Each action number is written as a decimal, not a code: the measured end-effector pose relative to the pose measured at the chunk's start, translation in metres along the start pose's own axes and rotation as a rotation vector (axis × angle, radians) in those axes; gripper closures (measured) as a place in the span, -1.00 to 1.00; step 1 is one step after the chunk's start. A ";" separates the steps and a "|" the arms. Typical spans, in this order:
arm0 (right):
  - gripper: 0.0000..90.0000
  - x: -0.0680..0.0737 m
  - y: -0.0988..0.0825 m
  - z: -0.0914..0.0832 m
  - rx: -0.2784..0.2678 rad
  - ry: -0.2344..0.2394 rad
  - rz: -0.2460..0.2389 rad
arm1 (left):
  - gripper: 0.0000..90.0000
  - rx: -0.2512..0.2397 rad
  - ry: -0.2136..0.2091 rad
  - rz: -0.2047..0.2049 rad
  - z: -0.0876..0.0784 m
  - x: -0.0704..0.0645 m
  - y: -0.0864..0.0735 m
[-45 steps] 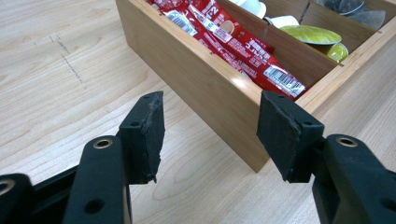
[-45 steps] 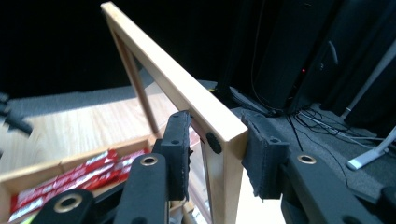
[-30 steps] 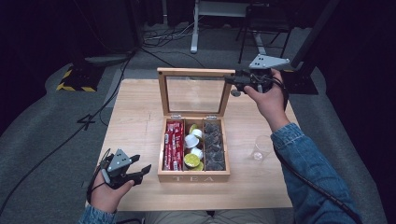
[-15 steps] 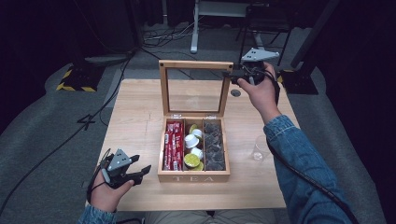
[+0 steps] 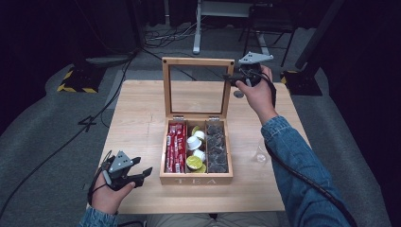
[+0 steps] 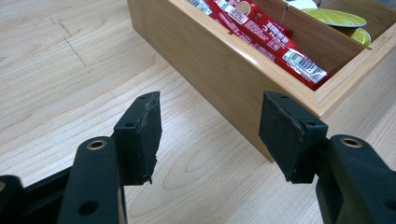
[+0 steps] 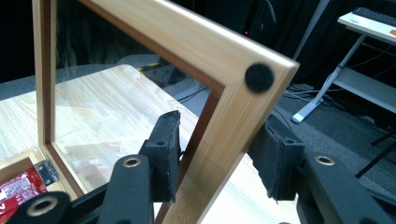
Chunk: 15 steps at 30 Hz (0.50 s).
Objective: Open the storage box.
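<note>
I have my right tool (image 5: 234, 77) straddling the side rail of the wooden glass-paned lid (image 5: 197, 61), which stands upright at the back of the wooden tea box (image 5: 196, 180) on the light wooden desk (image 5: 137, 118); its jaws have just been opening and look loose on the rail. I judge the lid open; next, withdrawing clear. My left tool (image 5: 142, 174) idles, half spread, empty. Three compartments, two hinges.

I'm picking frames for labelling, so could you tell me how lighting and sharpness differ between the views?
High view: the table is lit, surroundings dark, slightly soft. Left gripper view: crisp, with a bright sheen on the box wall. Right gripper view: lid frame sharp, background dim.
</note>
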State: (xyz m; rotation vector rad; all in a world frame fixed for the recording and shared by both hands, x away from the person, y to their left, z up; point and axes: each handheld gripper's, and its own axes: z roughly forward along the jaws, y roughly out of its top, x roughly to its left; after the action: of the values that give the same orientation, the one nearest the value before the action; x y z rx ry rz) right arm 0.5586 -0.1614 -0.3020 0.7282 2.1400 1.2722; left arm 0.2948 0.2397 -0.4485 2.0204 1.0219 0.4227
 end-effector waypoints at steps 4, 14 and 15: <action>0.20 0.002 -0.006 0.004 0.017 -0.006 -0.005 | -0.14 0.012 0.019 0.000 0.002 0.006 -0.003; 0.18 0.002 -0.022 0.017 0.053 -0.003 0.029 | -0.17 0.040 0.036 -0.051 0.009 0.018 -0.014; 0.18 0.002 -0.024 0.019 0.057 -0.003 0.033 | -0.18 0.038 0.041 -0.049 0.009 0.019 -0.015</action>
State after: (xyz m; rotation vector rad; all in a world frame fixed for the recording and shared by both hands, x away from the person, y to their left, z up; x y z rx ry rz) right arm 0.5661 -0.1588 -0.3319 0.7916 2.1780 1.2298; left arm 0.3044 0.2547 -0.4667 2.0228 1.1097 0.4227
